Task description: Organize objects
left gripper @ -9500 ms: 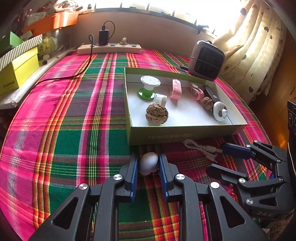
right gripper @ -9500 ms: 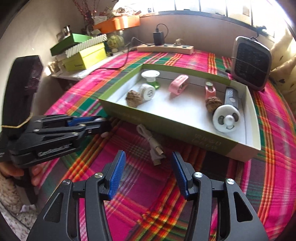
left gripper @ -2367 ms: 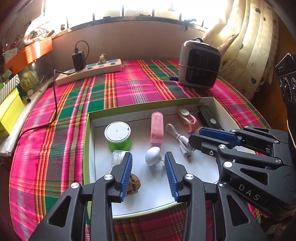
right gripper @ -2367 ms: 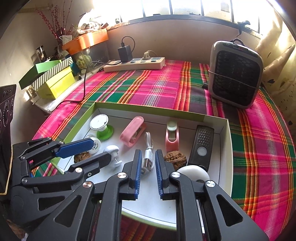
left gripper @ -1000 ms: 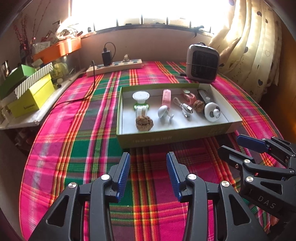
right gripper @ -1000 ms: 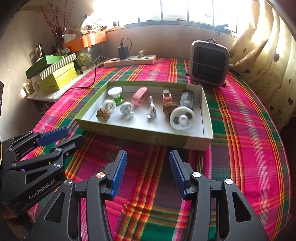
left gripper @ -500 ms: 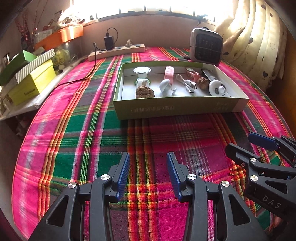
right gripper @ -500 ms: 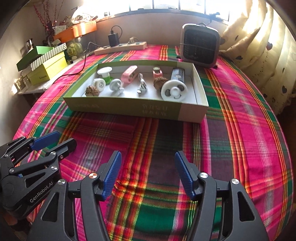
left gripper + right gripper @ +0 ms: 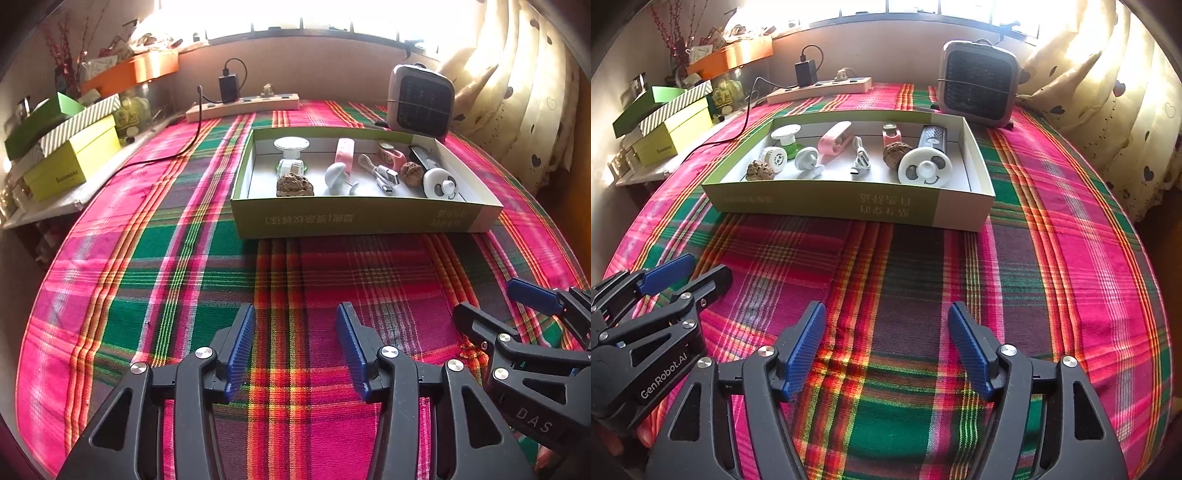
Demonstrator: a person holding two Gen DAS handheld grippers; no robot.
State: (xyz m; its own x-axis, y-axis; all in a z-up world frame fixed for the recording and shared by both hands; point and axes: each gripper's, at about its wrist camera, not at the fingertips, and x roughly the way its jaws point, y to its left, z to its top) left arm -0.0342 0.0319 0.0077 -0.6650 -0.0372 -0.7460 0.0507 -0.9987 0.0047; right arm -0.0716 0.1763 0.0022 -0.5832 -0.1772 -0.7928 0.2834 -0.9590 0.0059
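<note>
Right wrist view — cardboard box [image 9: 827,206] lies lengthwise across the tablecloth [image 9: 923,277].

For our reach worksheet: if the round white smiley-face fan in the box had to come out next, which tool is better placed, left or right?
Probably right: the fan lies at the box's right end, almost straight ahead of the right tool, whose empty jaws are opening.
</note>
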